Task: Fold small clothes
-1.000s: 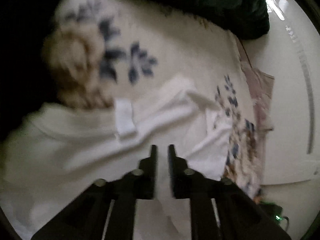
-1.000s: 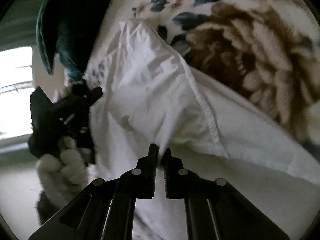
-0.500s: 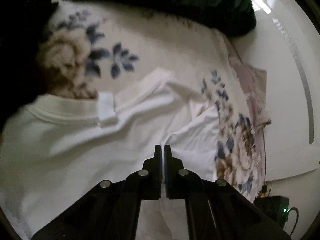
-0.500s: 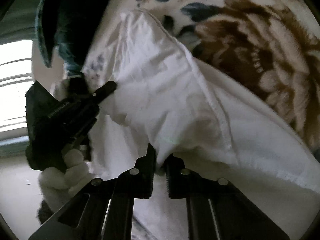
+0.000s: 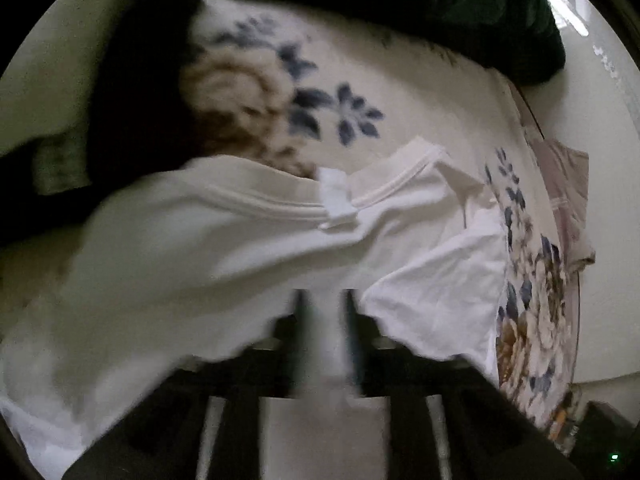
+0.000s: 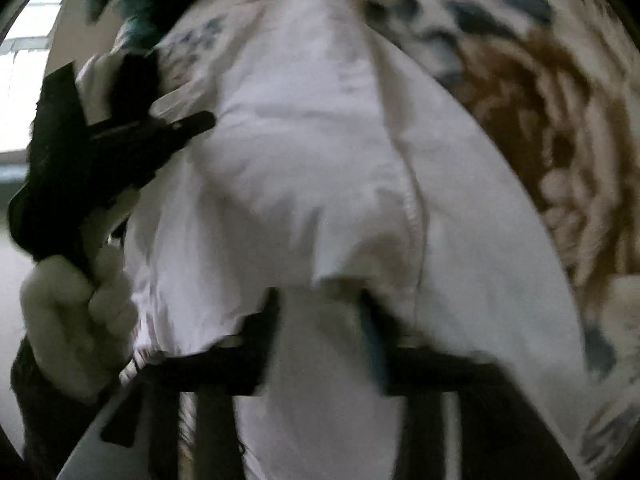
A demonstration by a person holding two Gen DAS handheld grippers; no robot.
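Peering through blur, I see both grippers, left (image 5: pixel 324 320) and right (image 6: pixel 320 320), fingers apart over the white shirt (image 5: pixel 240 248), tips smeared.

Both cameras sit low and close over a bed, each looking forward along its own jaws. The left wrist view faces across the white shirt (image 5: pixel 248 248) toward the floral blanket (image 5: pixel 400 92) and the bed's far edge. The right wrist view looks along the same shirt (image 6: pixel 304 152), catching the left gripper (image 6: pixel 200 122) at its left. Both share shirt and blanket (image 6: pixel 560 152).
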